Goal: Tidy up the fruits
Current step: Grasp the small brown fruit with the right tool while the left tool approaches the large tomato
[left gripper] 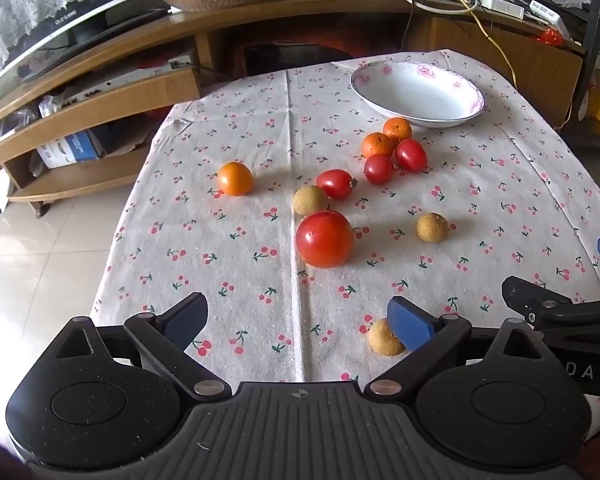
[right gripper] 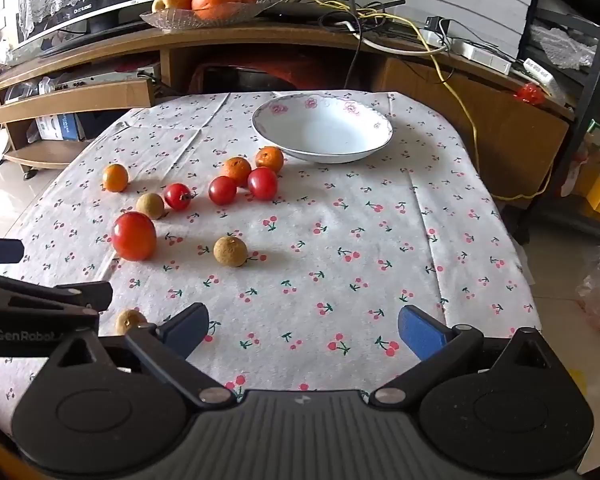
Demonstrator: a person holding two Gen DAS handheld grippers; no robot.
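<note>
Left gripper: jaws spread wide, nothing between them, held low over the near edge of the table.
Right gripper: also spread wide and empty, close beside the left one on its right.
Nearest fruit: a tan longan lies on the cloth at the left gripper's right fingertip, partly hidden behind the blue pad; whether it touches the pad cannot be told.
Ahead of the left gripper: the large tomato sits almost straight on its centre line, with a 2nd longan just behind it.
Ahead of the right gripper: a 3rd longan stands alone, forward and slightly left of it, with bare cloth all round.
Far cluster: 2 mandarins and 2 small tomatoes are bunched together just in front of the bowl.
Bowl: white, empty, at the far side, more nearly in line with the right gripper.
Nearer arm: probably left for the large tomato, right for the lone longan.
Long axis: the fruits are round, so approach angle matters little.
Open room: wide clear cloth on the right; the orange fruit stands alone, nearer the left table edge.
</note>
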